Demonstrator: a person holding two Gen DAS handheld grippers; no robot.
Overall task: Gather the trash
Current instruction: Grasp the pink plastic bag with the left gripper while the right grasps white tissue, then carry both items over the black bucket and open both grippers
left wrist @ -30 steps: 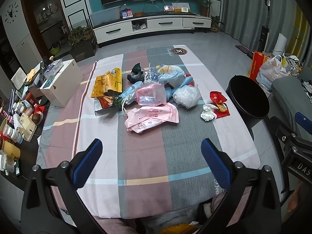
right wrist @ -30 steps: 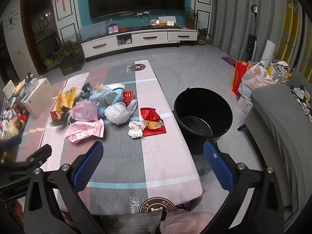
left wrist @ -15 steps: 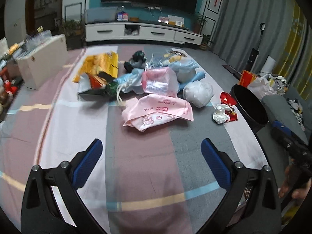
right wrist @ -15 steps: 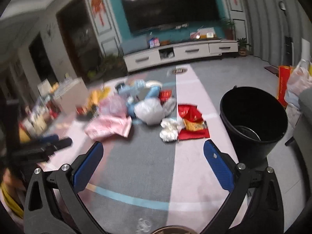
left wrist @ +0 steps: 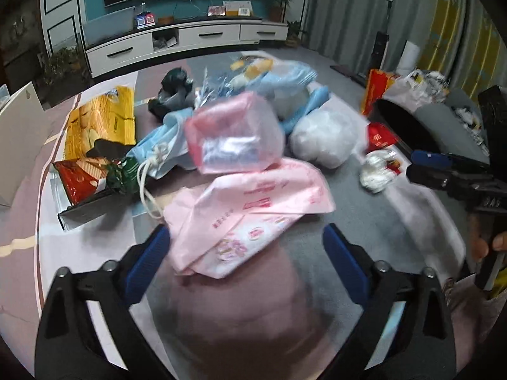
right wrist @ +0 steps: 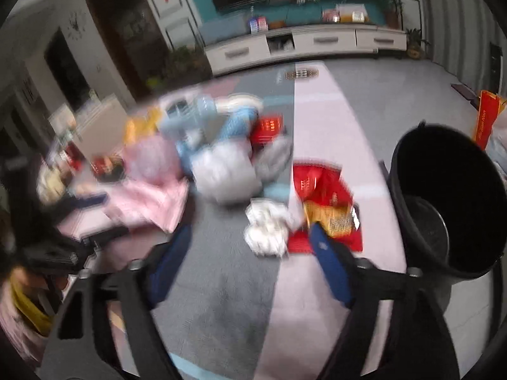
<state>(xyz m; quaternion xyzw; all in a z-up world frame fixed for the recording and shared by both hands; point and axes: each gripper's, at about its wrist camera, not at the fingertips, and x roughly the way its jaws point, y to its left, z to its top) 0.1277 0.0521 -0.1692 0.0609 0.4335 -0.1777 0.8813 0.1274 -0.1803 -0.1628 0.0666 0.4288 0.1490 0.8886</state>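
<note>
L gripper (left wrist: 245, 250) is hanging spread over the pink bag (left wrist: 250, 212), near edge lying between its fingers, nothing pinched. R gripper (right wrist: 250, 253) is gaping too, w/ the tissue wad (right wrist: 267, 229) just ahead. Both probably v. light, soft; bag film likely slippery, so I'm favouring a bunched fold. Bin (right wrist: 450, 202) is sitting beside the table (right wrist: 221, 285), R side.

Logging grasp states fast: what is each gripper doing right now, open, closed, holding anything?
Left gripper: open, empty, its fingers either side of the pink bag.
Right gripper: open, empty, near the crumpled white tissue.
</note>
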